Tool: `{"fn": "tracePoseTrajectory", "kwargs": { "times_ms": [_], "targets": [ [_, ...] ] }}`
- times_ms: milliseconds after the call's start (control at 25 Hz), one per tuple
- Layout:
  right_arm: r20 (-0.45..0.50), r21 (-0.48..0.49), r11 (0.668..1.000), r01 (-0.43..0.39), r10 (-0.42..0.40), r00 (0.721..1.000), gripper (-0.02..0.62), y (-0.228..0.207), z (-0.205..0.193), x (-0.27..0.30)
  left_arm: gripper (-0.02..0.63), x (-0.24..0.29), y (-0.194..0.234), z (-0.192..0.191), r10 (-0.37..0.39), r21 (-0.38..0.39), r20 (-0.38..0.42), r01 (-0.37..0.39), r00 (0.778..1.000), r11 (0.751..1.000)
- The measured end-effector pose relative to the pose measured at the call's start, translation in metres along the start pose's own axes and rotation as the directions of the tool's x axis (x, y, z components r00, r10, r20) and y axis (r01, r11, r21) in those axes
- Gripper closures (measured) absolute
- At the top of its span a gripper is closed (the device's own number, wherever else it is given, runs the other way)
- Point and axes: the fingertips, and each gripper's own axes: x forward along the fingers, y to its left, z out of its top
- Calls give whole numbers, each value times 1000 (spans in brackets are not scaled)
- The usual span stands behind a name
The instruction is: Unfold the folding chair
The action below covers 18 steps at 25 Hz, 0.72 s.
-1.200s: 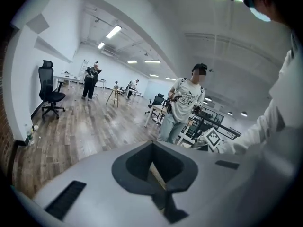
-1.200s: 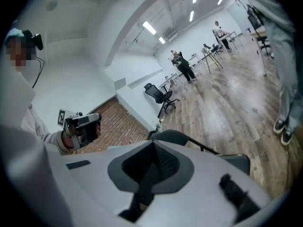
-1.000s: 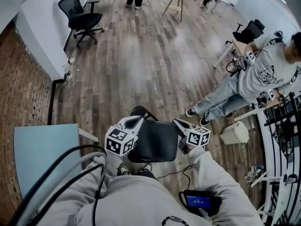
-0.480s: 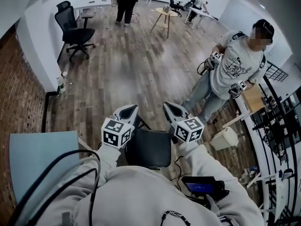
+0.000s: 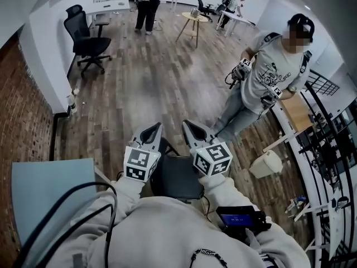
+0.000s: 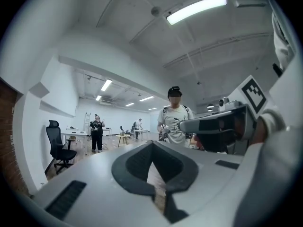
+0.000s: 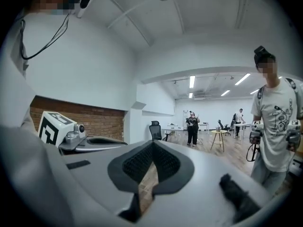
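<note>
- Two pairs, the left fingers [image 5: 154, 132] and the right fingers [image 5: 189, 128], are shut and empty above the chair [image 5: 178, 178] on the floor.
- Shut like this, they can only nudge the chair, so it may tip or fold back.

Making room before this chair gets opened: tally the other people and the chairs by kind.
Other people: 3
Office chairs: 2
Folding chair: 1
Total: 6
</note>
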Motion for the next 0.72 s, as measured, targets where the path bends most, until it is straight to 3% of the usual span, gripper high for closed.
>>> {"fn": "tracePoseTrajectory", "kwargs": {
  "times_ms": [720],
  "targets": [
    [-27, 25, 999, 20, -19, 999, 589, 7, -12, 5, 601, 0, -7, -17, -34, -33, -13, 33, 999, 999]
  ]
}}
